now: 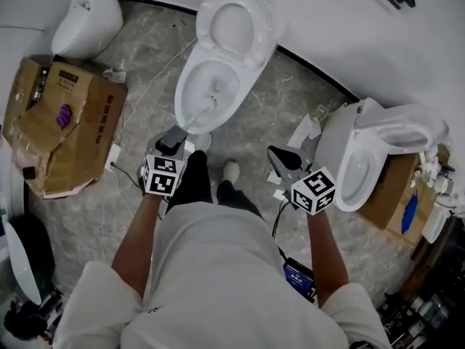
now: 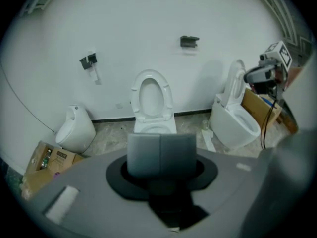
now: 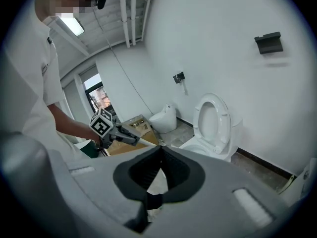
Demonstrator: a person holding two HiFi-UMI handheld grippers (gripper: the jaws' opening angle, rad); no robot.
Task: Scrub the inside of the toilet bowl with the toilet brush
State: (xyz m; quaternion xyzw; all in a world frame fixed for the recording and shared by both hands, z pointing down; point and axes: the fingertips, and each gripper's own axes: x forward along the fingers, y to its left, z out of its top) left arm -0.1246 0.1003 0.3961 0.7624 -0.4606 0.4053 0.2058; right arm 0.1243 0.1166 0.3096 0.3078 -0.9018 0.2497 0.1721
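A white toilet (image 1: pixel 190 102) stands open ahead of me, its seat and lid (image 1: pixel 234 22) raised against the wall. The white toilet brush (image 1: pixel 206 106) has its head down inside the bowl, and its handle slants back to my left gripper (image 1: pixel 176 134), which is shut on it. In the left gripper view the jaws (image 2: pixel 160 155) stand together and hide the handle, with the toilet (image 2: pixel 151 100) beyond. The right gripper view shows the left gripper (image 3: pixel 130 138) holding the white handle. My right gripper (image 1: pixel 279 157) hangs right of the bowl, shut and empty (image 3: pixel 161 157).
A second white toilet (image 1: pixel 363 158) stands at the right beside a cardboard box (image 1: pixel 396 195). A white urinal (image 1: pixel 86 17) and flattened cardboard boxes (image 1: pixel 65 122) lie at the left. A thin cable (image 1: pixel 149 86) runs over the marble floor. My shoes (image 1: pixel 231 170) are just before the bowl.
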